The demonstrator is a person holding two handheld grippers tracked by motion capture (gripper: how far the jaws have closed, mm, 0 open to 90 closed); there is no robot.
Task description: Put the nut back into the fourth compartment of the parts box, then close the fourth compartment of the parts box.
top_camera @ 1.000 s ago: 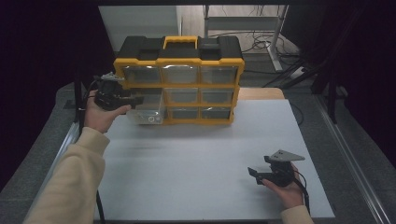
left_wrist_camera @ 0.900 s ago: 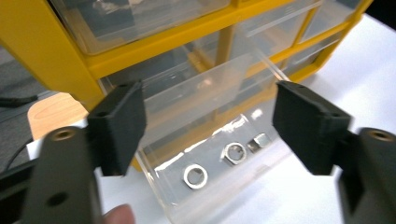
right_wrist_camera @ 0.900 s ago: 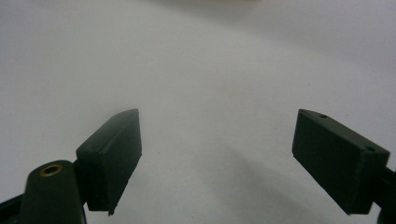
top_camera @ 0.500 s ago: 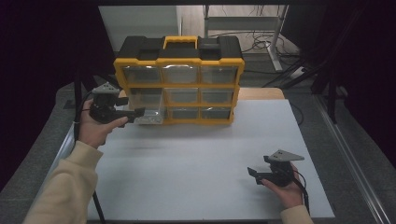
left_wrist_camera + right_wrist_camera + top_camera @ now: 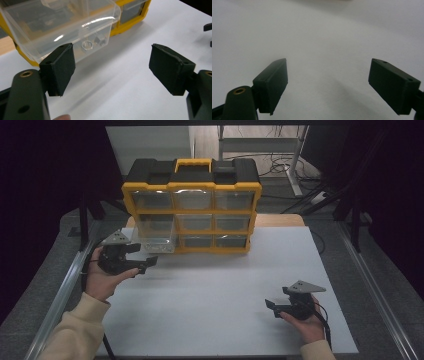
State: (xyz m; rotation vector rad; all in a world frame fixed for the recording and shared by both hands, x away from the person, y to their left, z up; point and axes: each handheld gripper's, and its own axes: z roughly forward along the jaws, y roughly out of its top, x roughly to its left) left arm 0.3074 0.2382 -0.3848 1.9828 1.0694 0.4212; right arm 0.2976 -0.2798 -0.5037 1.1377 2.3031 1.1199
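While the clear drawer [image 5: 156,236] sticks out of the yellow organizer [image 5: 192,210] on the white surface [image 5: 220,290], left tool [image 5: 141,256] sits just beside it, jaws apart after opening, empty; right tool [image 5: 272,307] apart, empty.

Dim room, grey floor [image 5: 360,185], tangled cables [image 5: 280,167], white table [image 5: 225,295].

One organizer [image 5: 192,195], nine drawers [image 5: 156,232]
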